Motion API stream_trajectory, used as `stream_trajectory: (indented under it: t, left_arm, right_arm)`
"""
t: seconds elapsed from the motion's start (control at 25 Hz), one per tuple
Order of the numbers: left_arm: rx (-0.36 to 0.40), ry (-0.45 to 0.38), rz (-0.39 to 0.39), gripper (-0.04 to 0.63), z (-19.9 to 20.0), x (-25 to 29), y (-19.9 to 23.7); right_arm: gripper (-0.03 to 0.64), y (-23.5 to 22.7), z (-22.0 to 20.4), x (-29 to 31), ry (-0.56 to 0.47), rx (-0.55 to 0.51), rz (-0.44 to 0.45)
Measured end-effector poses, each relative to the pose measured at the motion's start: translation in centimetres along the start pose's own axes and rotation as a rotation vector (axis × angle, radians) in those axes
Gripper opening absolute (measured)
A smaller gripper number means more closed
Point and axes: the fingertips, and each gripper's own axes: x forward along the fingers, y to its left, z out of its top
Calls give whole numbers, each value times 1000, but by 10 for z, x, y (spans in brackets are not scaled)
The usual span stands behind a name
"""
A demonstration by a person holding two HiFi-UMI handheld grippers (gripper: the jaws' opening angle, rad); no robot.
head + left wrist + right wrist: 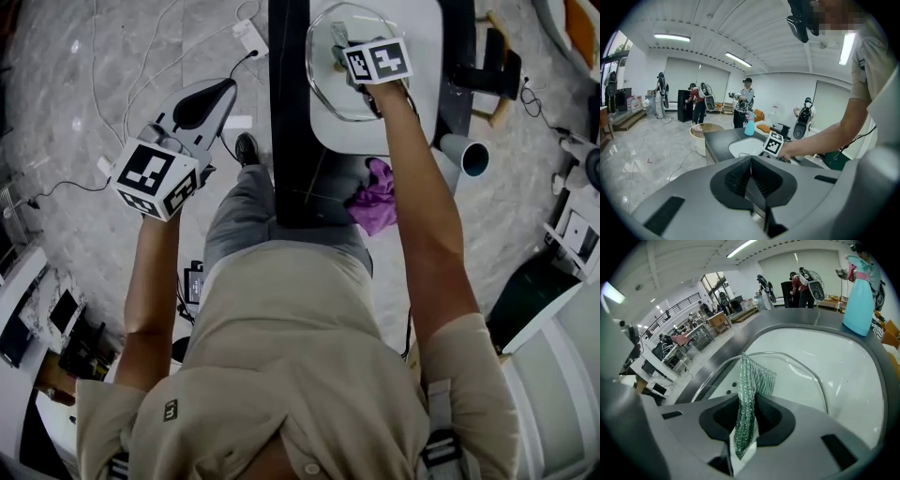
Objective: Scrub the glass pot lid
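Well left of the sink (424, 56), out over the floor and clear of the dark tabletop (289, 122), hangs the left gripper (749, 163); its fingers (738, 176) are pressed together with nothing between them, and it looks across toward the sink rather than down into it. Inside the sink, against its left side, lies the glass pot lid (328, 89); being round, it offers no long axis to line up with, only its metal rim (813, 371) curving across the basin. Over the lid's middle, so also inside the sink, stands the right gripper (748, 405); its fingers (766, 413) pinch a green mesh scrubber (755, 377), whose free end sticks out ahead toward the glass; whether it touches the glass I cannot tell. So the lid lies straight ahead of and just below the right fingers, and the right hand is by far the nearer; scrubbing likely needs only a press down and rubbing strokes. Just on the near side of the sink lies a purple cloth (375, 202); at the sink's far rim stands a blue spray bottle (859, 291).
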Motion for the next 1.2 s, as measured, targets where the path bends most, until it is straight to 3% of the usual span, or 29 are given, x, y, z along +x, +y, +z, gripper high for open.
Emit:
stream_trajectory:
  t: [0.44, 0.68, 0.88, 1.2]
  left_arm:
    - [32, -27, -16, 15, 2, -63, 23]
    - [68, -71, -38, 15, 18, -99, 32]
    - [92, -108, -45, 15, 33, -125, 40]
    - [155, -179, -61, 15, 68, -167, 40]
  right_arm:
    - [78, 61, -38, -23, 77, 33, -19]
    - [78, 72, -41, -61, 54, 79, -138]
    - [78, 89, -12, -123, -78, 62, -234]
    - [78, 172, 71, -268, -478, -40, -272]
